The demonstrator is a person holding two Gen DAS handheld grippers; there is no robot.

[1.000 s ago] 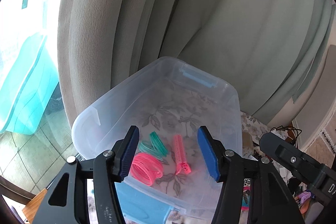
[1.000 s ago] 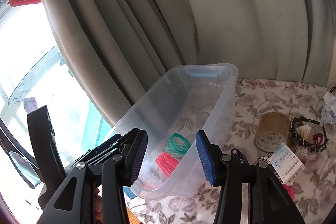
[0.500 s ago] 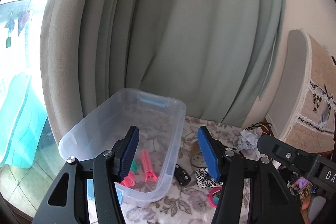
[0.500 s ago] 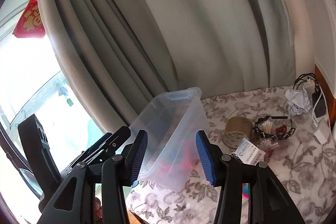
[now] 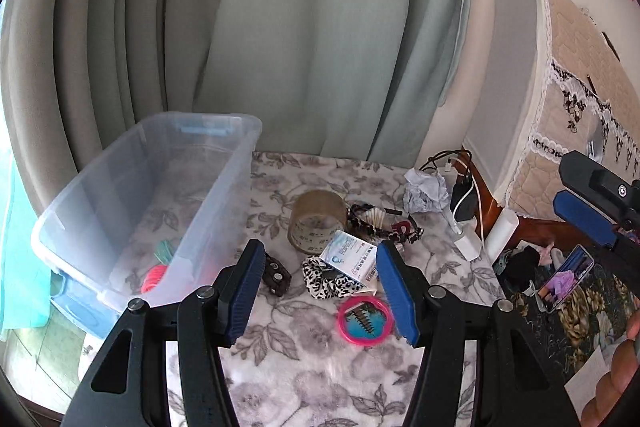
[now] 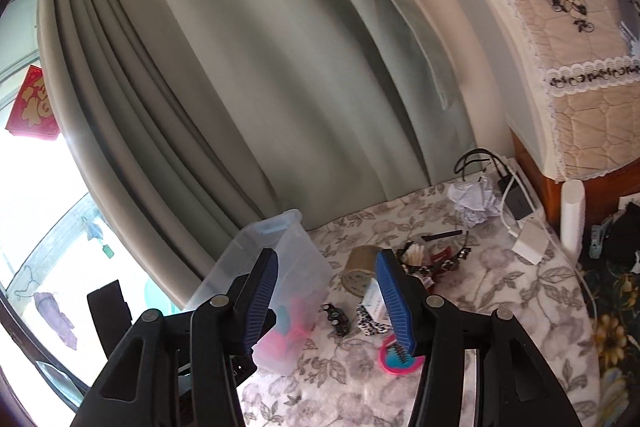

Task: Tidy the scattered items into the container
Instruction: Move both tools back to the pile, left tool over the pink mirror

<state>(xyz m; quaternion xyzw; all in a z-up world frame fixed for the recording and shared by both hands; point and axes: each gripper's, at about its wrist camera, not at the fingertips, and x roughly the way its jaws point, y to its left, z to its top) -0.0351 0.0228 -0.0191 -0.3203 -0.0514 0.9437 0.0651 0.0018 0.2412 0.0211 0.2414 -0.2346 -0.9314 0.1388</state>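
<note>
A clear plastic container stands at the left of the floral-cloth table, with pink and green hair items in it. To its right lie a tape roll, a black clip, a leopard scrunchie, a white-blue box, a pink round mirror and a beaded headband. My left gripper hangs open above the scrunchie, holding nothing. My right gripper is opening its jaws with nothing between them, above the clip and beside the container.
Crumpled paper, chargers with cables and a white cylinder crowd the table's far right. A quilted cover rises to the right. A phone lies below it. Curtains hang behind the table.
Both grippers have swung right, away from over the container. The container now sits at the left and the scattered items have come into the middle of both views.
</note>
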